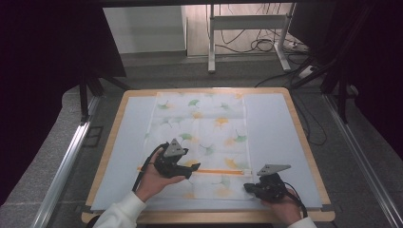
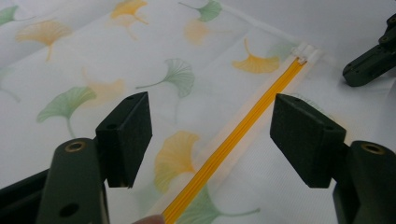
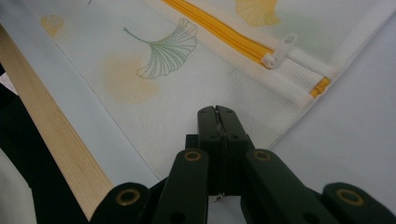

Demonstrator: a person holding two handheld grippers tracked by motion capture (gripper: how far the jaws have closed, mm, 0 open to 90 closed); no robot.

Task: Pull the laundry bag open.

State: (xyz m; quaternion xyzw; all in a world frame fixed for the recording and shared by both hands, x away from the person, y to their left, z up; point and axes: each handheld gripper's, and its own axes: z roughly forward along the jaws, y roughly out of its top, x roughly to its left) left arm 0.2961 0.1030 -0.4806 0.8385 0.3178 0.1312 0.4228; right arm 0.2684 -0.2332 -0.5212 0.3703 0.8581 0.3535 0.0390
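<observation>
While my left tongs (image 2: 212, 140) gape over the orange zipper (image 2: 243, 130), my right tongs (image 3: 217, 116) pinch the limp mesh bag's (image 3: 154, 88) corner.

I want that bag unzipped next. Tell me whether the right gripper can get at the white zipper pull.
Probably yes: the white zipper pull lies bare on the mesh bag, just ahead of the right gripper. Its jaws are shut, though, and must open.

The left gripper (image 1: 190, 172) covers part of the orange zipper (image 1: 216, 171); both forearms are cut off at the bottom edge.
</observation>
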